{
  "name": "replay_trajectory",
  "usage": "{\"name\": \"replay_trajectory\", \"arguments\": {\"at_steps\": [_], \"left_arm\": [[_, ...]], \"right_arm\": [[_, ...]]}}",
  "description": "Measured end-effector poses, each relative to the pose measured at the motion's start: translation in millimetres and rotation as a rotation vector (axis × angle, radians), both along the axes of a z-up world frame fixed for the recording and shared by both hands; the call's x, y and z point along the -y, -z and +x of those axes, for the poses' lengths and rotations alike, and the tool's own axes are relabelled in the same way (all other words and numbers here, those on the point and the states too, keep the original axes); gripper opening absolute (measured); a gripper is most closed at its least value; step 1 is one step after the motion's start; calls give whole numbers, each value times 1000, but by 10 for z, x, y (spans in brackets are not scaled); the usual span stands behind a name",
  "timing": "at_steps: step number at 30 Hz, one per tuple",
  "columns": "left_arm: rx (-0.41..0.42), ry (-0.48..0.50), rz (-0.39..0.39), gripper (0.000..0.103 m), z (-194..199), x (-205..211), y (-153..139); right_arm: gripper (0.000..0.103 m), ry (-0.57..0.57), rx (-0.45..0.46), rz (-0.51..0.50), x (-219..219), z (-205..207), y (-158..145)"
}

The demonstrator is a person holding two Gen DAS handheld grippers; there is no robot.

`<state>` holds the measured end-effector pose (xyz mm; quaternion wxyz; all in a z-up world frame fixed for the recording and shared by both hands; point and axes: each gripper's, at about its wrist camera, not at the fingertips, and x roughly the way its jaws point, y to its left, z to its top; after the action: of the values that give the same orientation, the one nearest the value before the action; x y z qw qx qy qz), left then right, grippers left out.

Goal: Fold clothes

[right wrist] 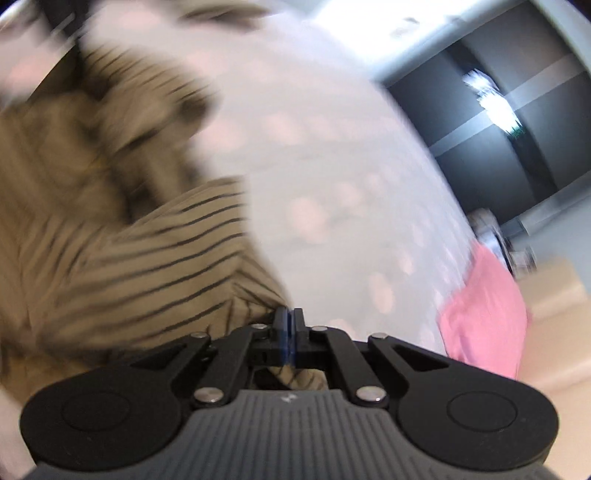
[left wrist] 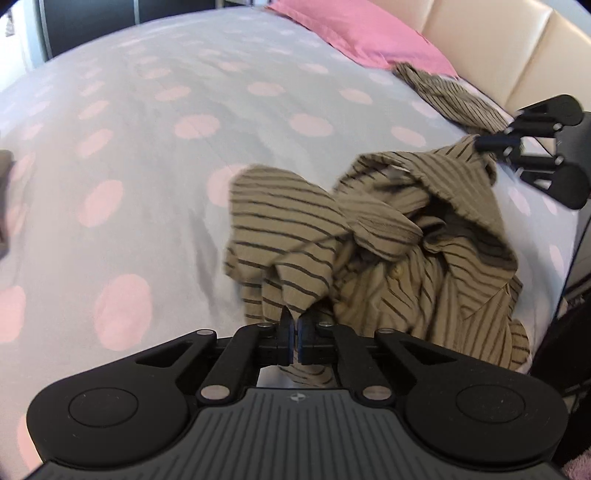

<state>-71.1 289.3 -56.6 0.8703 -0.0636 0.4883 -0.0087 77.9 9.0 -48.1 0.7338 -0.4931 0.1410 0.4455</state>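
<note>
Toward the right edge of the bed (left wrist: 129, 110), near the headboard (left wrist: 491, 48), the striped shirt (left wrist: 406, 236) is bunched up and lifted between both grippers, part of it trailing back toward the pink pillow (left wrist: 362, 33). Left gripper (left wrist: 293, 325) has its fingers pinched together on a fold of the striped cloth at the near side; right gripper (left wrist: 487, 144) is clenched on another bit of fabric higher up, closer to the headboard, and its own view, badly smeared with blur, shows cloth caught between the closed fingers (right wrist: 284, 325). This is light, soft, floppy stuff: it sags in deep folds between the two grips and holds no shape of its own. A button shows in the crumple, so it looks like an open-front shirt that will shift and twist freely. My read is that the best holds are at firmer seams, shoulders, collar or hem corners, spread wide so the cloth hangs flat. Whether these pinches sit on a seam, I cannot tell. Thin cloth may slip from a shallow pinch.
</note>
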Motion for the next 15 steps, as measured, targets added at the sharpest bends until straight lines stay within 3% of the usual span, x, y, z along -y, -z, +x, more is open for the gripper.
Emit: {"name": "replay_trajectory", "arguments": {"at_steps": [4, 10, 15], "left_arm": [[74, -80, 17, 0, -131, -147, -221], [242, -158, 96, 0, -374, -326, -879], [400, -214, 189, 0, -602, -438, -1675]], "right_arm": [[0, 140, 27, 146, 44, 121, -272], [0, 252, 34, 356, 84, 3, -750], [0, 283, 81, 563, 182, -182, -1398]]}}
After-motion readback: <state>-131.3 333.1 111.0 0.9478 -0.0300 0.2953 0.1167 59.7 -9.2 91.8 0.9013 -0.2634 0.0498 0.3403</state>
